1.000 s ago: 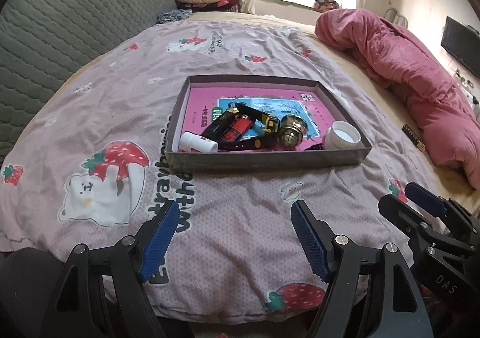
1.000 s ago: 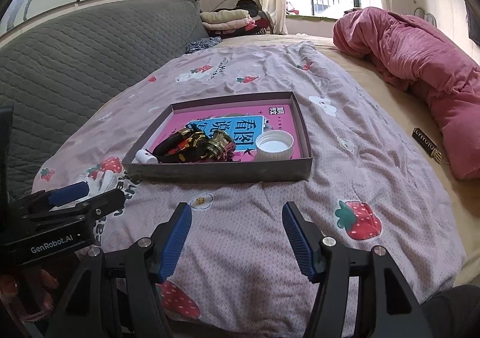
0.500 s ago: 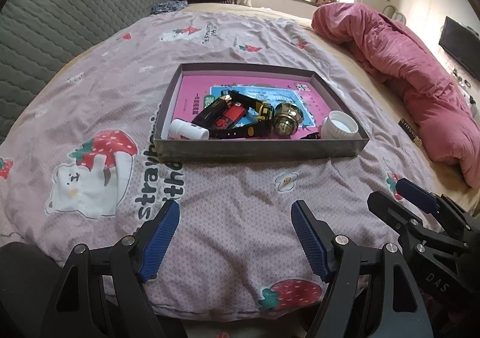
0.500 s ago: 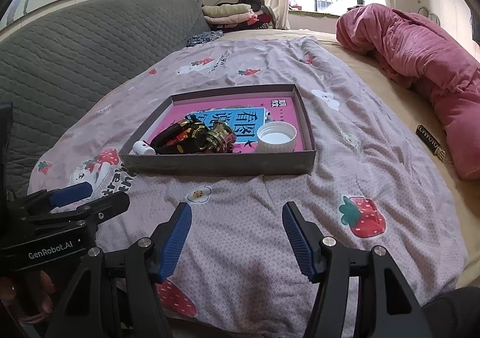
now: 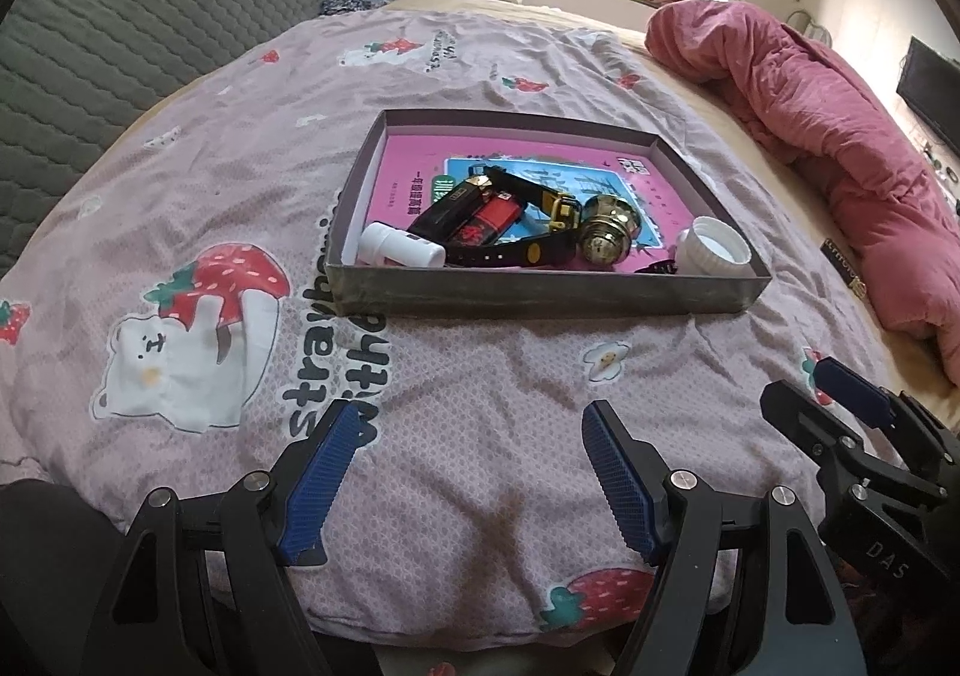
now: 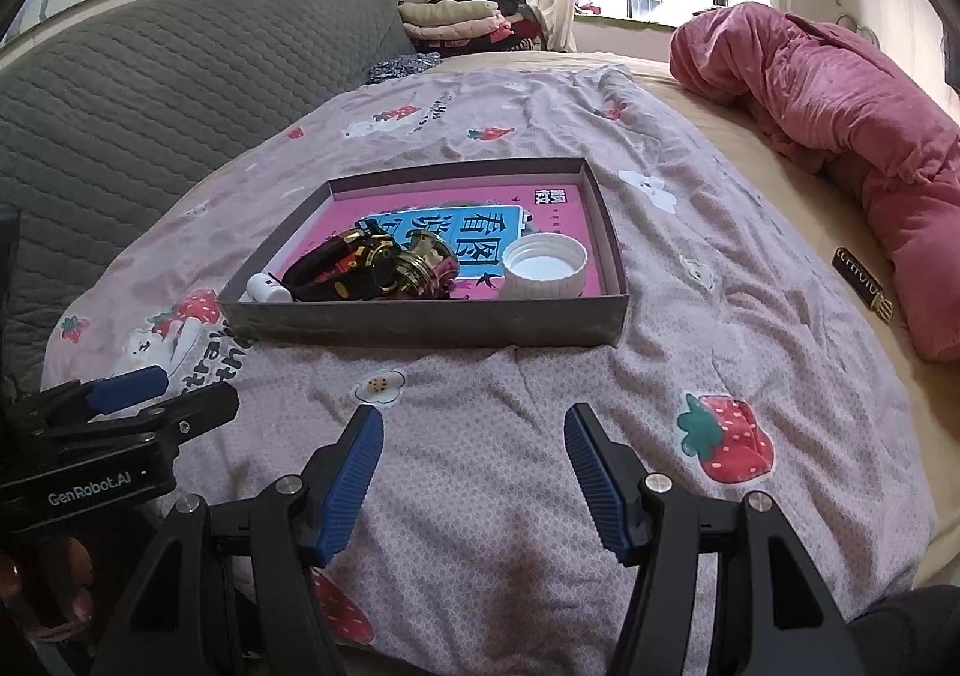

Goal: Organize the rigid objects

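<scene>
So the shallow grey tray (image 5: 540, 304) sits on the bed, on the strawberry-print quilt (image 5: 198, 184), and pretty much all the hard stuff looks like it's already inside. There's a small white bottle (image 5: 399, 250) lying on its side at the near left corner, a black-and-red lighter-looking thing (image 5: 474, 214) tangled with a black strap with gold bits (image 5: 540, 250), a brass knob (image 5: 606, 238) right beside that, and a white screw cap (image 5: 717, 253) sitting open side up at the near right corner. All of it rests on a pink and blue book (image 6: 474, 220) lining the tray bottom.

The left tool (image 5: 462, 472) hangs over bare quilt in front of the tray, jaws spread wide, nothing between them. Same deal with the right tool (image 6: 474, 472): wide open, empty, well short of the tray.

One thing is outside: a small dark bar with gold lettering (image 6: 861, 289) lying on the tan sheet near the pink blanket (image 6: 840, 93). Can't tell what it is or whether it belongs with the rest. So the job seems nearly done, or the pile in the tray is about to get sorted.
</scene>
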{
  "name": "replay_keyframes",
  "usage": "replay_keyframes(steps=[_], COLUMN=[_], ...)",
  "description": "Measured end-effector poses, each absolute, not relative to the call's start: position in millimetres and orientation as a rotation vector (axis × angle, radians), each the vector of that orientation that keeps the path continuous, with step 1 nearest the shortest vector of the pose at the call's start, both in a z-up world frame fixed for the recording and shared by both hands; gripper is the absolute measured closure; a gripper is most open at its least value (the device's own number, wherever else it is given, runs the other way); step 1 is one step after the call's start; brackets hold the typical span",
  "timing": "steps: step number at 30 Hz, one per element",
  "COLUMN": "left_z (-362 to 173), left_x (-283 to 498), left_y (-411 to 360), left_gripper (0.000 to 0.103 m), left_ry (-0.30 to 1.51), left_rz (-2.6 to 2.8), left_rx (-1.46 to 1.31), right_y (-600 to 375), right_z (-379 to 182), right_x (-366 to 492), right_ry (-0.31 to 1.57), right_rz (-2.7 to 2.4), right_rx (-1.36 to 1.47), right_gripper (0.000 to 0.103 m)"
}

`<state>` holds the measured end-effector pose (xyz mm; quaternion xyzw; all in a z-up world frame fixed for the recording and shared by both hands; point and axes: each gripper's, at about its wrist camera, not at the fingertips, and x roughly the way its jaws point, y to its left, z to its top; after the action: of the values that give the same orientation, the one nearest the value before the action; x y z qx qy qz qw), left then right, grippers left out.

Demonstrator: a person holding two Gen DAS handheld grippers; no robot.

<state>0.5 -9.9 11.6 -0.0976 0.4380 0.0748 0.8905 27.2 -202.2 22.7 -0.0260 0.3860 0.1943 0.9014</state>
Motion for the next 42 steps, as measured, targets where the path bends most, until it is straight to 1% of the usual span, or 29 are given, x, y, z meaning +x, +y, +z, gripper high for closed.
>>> replay_keyframes(steps=[18, 42], left_z=[1, 0], left_x=[11, 12], left_y=[-8, -7], left_gripper=[0.025, 0.025], left_ry=[0.919, 0.931], left_rz=[0.153, 0.166], left_rx=[-0.228, -0.219], right_y=[-199, -197], right_z=[13, 14], right_x=[34, 33], right_ry=[0.838, 0.829], right_rz=[0.414, 0.419], right_rx=[-0.042, -0.050], right_gripper=[0.041, 0.041])
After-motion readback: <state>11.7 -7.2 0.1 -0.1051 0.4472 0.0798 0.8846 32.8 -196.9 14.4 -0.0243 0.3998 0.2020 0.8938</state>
